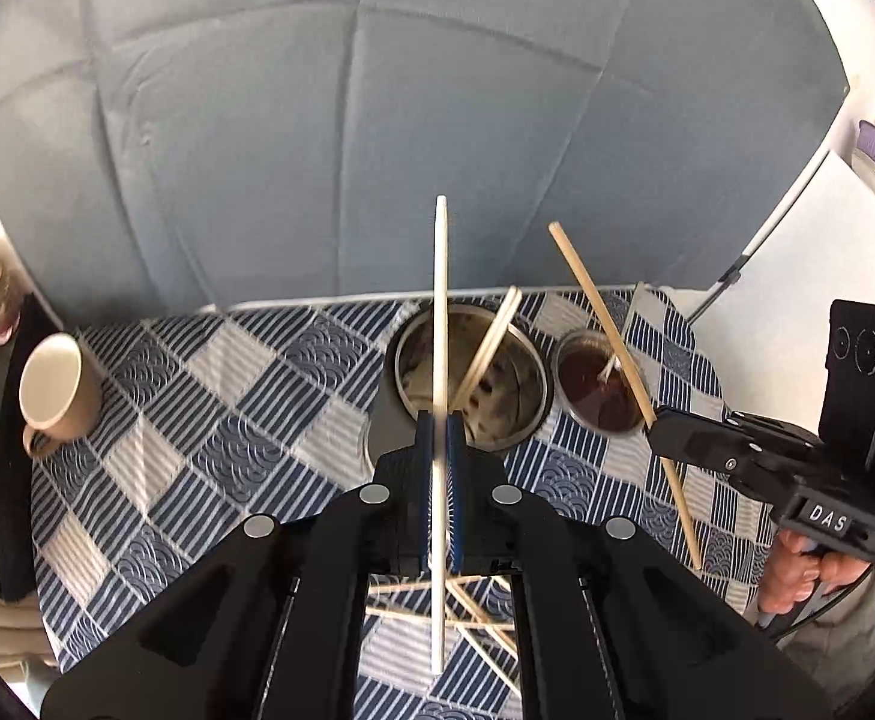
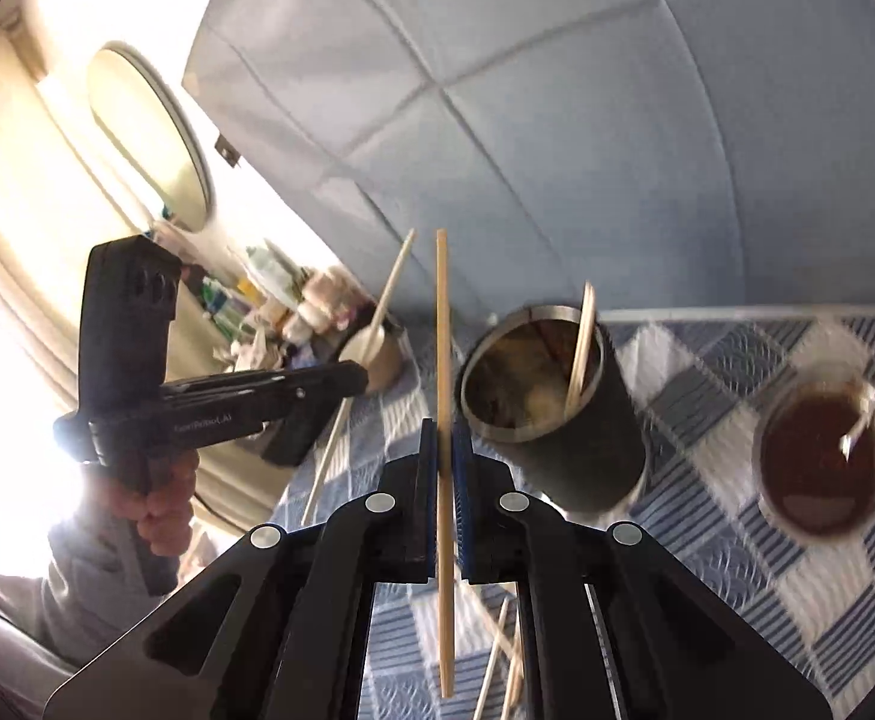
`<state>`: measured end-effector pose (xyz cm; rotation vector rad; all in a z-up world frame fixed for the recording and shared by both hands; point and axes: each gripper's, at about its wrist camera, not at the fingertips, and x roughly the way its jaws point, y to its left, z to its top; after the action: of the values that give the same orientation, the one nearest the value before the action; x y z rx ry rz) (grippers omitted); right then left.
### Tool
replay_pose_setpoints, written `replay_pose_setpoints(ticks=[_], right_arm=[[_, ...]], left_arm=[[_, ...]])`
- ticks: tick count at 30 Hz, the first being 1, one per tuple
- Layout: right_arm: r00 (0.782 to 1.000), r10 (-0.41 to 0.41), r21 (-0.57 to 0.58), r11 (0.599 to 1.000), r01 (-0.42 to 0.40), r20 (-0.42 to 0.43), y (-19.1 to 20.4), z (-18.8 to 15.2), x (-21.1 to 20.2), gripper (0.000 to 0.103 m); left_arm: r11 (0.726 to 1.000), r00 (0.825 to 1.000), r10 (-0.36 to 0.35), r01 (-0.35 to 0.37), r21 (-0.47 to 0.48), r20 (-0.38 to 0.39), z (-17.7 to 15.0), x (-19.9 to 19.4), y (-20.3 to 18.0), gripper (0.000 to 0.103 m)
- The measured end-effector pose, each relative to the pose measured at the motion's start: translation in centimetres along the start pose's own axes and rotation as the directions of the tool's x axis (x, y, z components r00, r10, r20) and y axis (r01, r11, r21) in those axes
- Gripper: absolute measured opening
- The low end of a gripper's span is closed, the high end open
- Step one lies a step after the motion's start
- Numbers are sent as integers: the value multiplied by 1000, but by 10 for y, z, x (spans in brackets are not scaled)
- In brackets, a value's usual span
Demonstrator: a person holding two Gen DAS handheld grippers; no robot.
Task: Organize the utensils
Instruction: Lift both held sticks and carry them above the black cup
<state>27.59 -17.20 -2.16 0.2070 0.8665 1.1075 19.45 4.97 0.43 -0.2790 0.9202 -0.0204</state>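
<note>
My left gripper (image 1: 439, 420) is shut on a pale chopstick (image 1: 441, 300) held upright above the table, just in front of a metal utensil holder (image 1: 515, 426) with chopsticks in it. My right gripper (image 2: 445, 429) is shut on a wooden chopstick (image 2: 442, 330), also upright, left of the same holder (image 2: 563, 438). In the left wrist view the right gripper (image 1: 656, 423) holds its chopstick (image 1: 593, 306) slanted by a cup of brown liquid (image 1: 599, 390). Several loose chopsticks (image 1: 485, 630) lie on the checked cloth below my grippers.
A beige mug (image 1: 56, 390) lies on its side at the left of the blue checked tablecloth (image 1: 209, 420). The brown cup with a spoon (image 2: 821, 456) stands right of the holder. A padded grey-blue wall (image 1: 347, 120) rises behind the table. Cluttered items (image 2: 281, 300) sit far left.
</note>
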Motion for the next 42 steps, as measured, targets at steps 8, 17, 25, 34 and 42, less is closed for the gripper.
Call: replay_pose_setpoints(ticks=[8,17,25,34,42], right_arm=[[995,47,0,999,-47,87,-20,28,21,5],[988,84,9,996,-86,128,-45,46,47,5],[971,122,-13,992,-122,207,-64,51,68,5],[961,129,-12,991,-130,244,-85,41,87,5],[960,116,-13,993,-117,255,-86,30,89,5]], left_arm=[[998,994,-57,58,-11,88,36,15,4,5],[992,982,-115,120,-30,147,53,44,15,5],[980,963,-169,187,-67,212,59,71,26,5],[989,962,-120,136,-48,247,53,91,27,5],[995,963,-88,99,-31,256,44,91,29,5]])
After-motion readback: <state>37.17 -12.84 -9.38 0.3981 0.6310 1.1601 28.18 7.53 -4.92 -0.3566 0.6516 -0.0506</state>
